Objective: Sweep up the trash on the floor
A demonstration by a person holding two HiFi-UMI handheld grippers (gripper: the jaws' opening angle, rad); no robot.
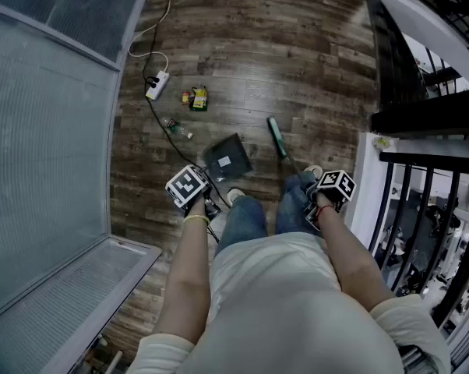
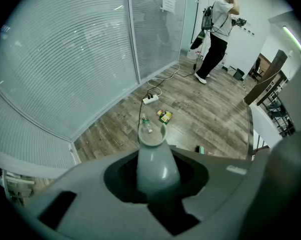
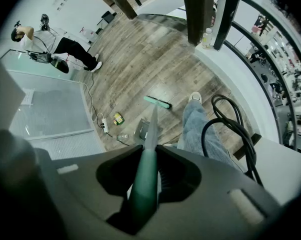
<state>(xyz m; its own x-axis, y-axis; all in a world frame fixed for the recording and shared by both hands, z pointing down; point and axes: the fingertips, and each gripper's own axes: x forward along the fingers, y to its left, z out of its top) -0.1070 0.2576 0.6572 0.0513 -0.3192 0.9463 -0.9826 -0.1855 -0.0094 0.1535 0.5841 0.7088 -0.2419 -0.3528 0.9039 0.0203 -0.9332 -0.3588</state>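
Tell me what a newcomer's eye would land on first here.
Each gripper is clamped on a long handle: the left gripper on the grey-handled dark dustpan, the right gripper on the green-headed broom, both standing on the wood floor. Farther out lie yellow-green snack packets and a clear plastic bottle, beside a white power strip.

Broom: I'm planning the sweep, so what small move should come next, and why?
Probably swing the broom left, beyond the bottle and wrappers, to pull them back to the dustpan. The right gripper holds the broom, the left gripper the dustpan, and both items lie beyond it, to its left.
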